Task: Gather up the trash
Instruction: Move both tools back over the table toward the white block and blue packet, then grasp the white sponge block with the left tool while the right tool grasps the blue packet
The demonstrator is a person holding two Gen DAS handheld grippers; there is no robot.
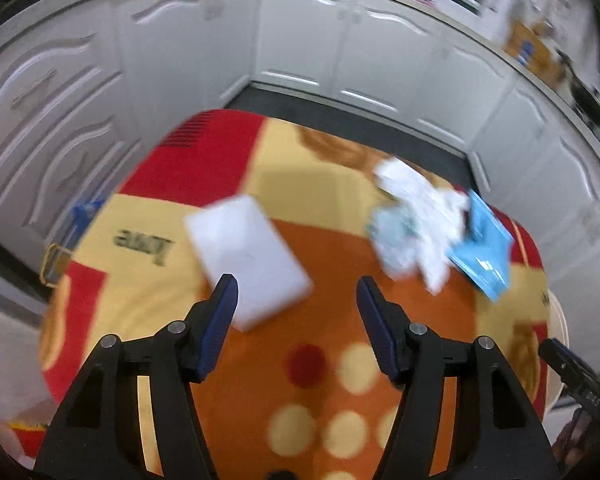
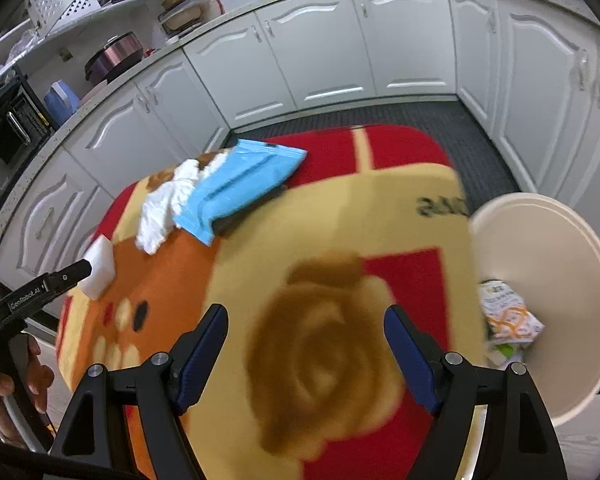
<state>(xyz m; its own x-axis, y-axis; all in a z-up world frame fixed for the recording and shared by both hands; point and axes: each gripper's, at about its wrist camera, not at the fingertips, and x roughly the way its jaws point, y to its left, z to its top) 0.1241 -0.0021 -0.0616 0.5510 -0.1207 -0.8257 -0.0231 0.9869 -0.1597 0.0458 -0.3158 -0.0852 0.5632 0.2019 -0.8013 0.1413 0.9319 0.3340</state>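
On a table with a red, orange and cream cloth (image 1: 332, 264) lie a white foam block (image 1: 252, 256), crumpled white tissue (image 1: 420, 216) and a blue packet (image 1: 486, 248). My left gripper (image 1: 298, 300) is open and empty, just above the near end of the block. In the right wrist view the blue packet (image 2: 236, 188), the tissue (image 2: 164, 208) and the block (image 2: 98, 268) lie far left. My right gripper (image 2: 306, 336) is open and empty above the cloth (image 2: 340, 220). A cream bin (image 2: 560, 248) beside the table holds a printed wrapper (image 2: 508, 312).
White kitchen cabinets (image 2: 324, 52) wrap around the table, with a dark floor mat (image 2: 420, 116) between. The worktop carries a cooker pot (image 2: 116, 56) and an oven (image 2: 12, 124). The left gripper's body (image 2: 40, 288) shows at the left edge of the right wrist view.
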